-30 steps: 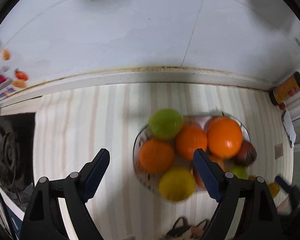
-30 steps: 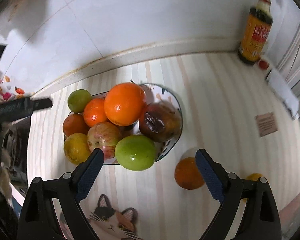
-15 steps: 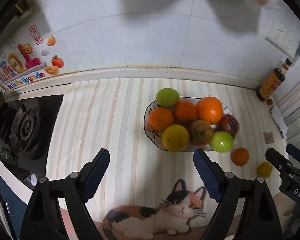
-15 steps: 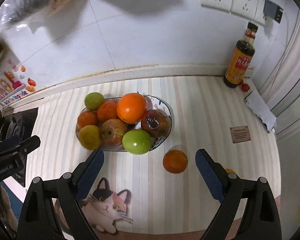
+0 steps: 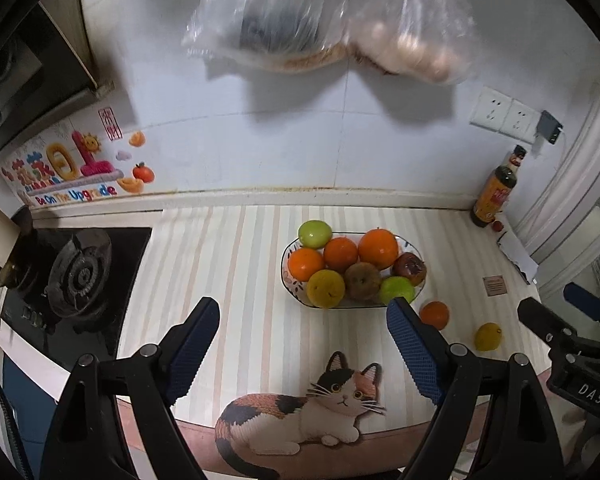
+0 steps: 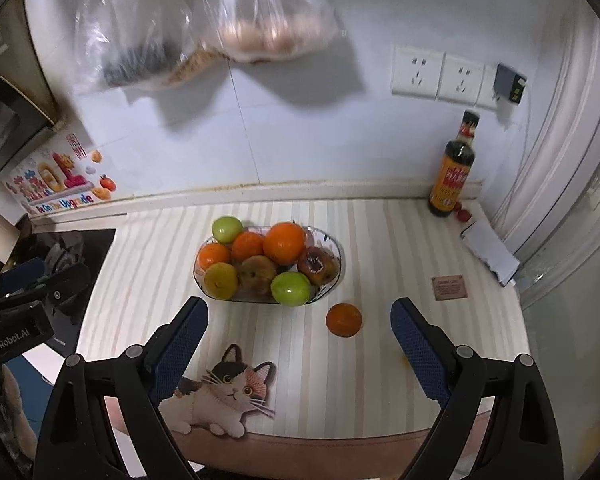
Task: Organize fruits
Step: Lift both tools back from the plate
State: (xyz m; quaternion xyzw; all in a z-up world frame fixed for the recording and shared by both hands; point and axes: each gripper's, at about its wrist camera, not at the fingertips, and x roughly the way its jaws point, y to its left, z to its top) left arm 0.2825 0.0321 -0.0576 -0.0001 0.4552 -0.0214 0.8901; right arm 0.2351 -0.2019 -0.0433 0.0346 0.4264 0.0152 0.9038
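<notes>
A patterned oval fruit bowl [image 5: 288,278] [image 6: 337,256] on the striped counter holds several oranges, two green apples, a yellow fruit and two dark bruised fruits. A loose orange [image 5: 434,314] [image 6: 343,319] lies on the counter right of the bowl. A loose yellow fruit [image 5: 487,336] lies further right, barely showing behind a finger in the right wrist view. My left gripper [image 5: 302,350] is open and empty, high above the counter's front edge. My right gripper [image 6: 298,350] is open and empty, also held back and high.
A gas stove [image 5: 76,276] is at the left. A cat sticker [image 5: 300,412] is on the counter's front edge. A sauce bottle [image 6: 452,168] and papers [image 6: 490,254] stand at the back right. Plastic bags [image 5: 324,16] hang on the wall above.
Both grippers have pulled back and up from the bowl, widening the view. Both stay open and empty. The fruits have not moved.
</notes>
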